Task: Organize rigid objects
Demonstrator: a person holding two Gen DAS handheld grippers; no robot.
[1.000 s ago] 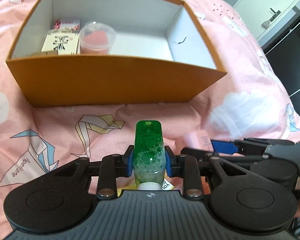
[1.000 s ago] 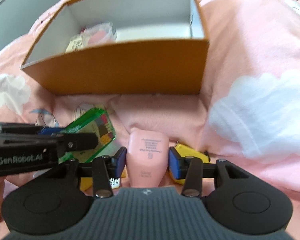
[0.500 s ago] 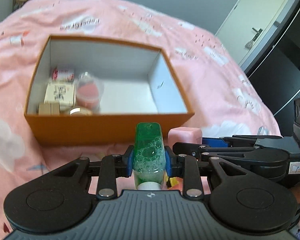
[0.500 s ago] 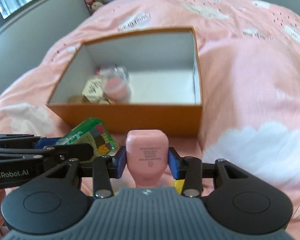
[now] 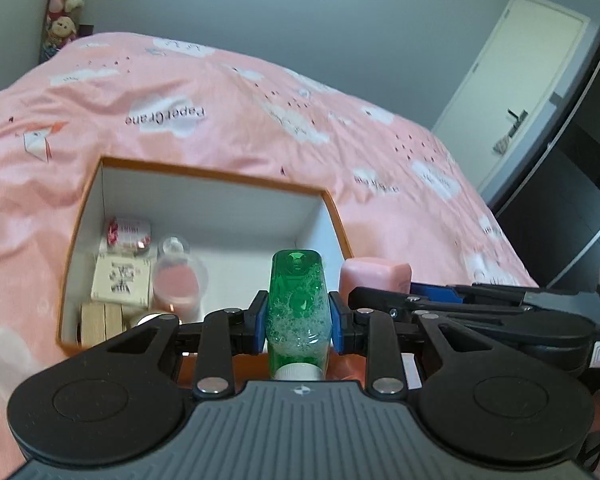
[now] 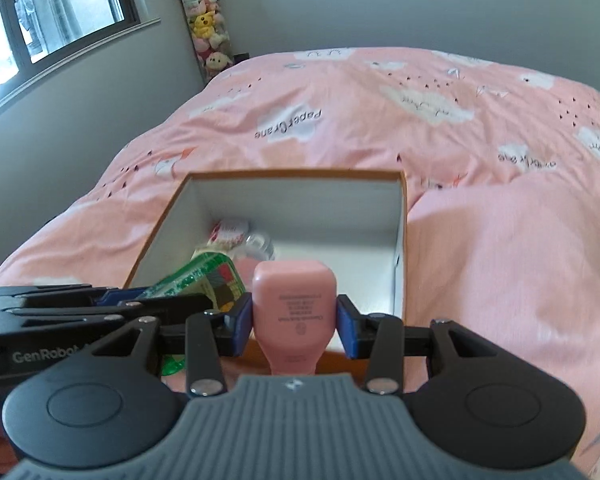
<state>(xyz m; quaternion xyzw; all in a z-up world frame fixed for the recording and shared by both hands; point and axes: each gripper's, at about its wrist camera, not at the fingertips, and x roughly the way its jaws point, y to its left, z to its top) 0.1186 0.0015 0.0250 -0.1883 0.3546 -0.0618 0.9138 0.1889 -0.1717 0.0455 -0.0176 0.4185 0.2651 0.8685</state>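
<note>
The left tool (image 5: 298, 318) was clamped on a green bottle (image 5: 297, 300), its blue pads pressing both sides of the foamy, translucent body with the white cap end toward the camera. The right tool (image 6: 294, 320) was closed in the same way on a pink bottle (image 6: 294, 304), gripped across its broad shoulders, small print facing up. Both bottles were held in the air, side by side, just short of the near wall of an orange box (image 5: 216, 176) with a white inside, which sat on a bed under a pink cloud-print cover (image 5: 228, 96).

The box already held several things, all crowded into its left end — a red-and-white packet (image 5: 128, 232) at the back, a cream carton with dark lettering (image 5: 120, 282), a clear lidded cup with something pink inside (image 5: 178, 280), and pale wooden blocks (image 5: 100, 320) nearest the front. The right part of the box floor lay bare.

From the right wrist view the left tool (image 6: 140, 296) showed at the left edge with the green bottle's label side (image 6: 204, 280) turned toward the lens — the two tools close together. A column of plush toys (image 6: 206, 20) stood in the room's corner beside a window (image 6: 48, 12).
</note>
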